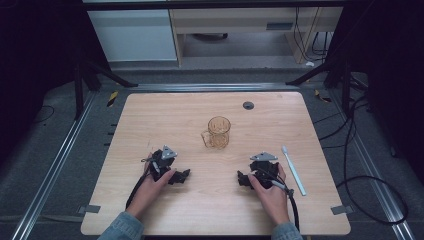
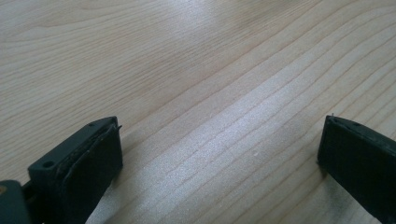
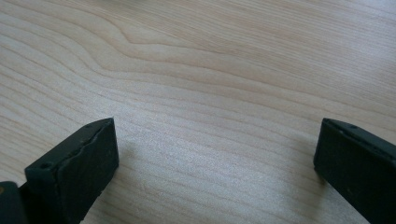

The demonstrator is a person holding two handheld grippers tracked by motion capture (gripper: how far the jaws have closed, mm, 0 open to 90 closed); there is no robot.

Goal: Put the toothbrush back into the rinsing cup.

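Amber glass is what I have nearest my claws: a see-through mug (image 1: pixel 218 132) standing upright near the middle of the wooden table (image 1: pixel 150 115), its handle turned toward my left side. It sits beyond both claws and between them, well apart from each. My left gripper (image 1: pixel 181 176) rests low on the table on the near left, held in my left hand (image 1: pixel 150 187), jaws pointing inward toward the centre. My right gripper (image 1: pixel 243 179) mirrors it on the near right under my right hand (image 1: pixel 270 192). In the left gripper view I see both black jaws spread wide with only bare wood grain between them; the right gripper view gives me the same, jaws wide and holding nothing. A white toothbrush (image 1: pixel 293 170) lies flat just beside my right hand, on its outer side, running away from me. Neither claw touches the mug or the toothbrush.
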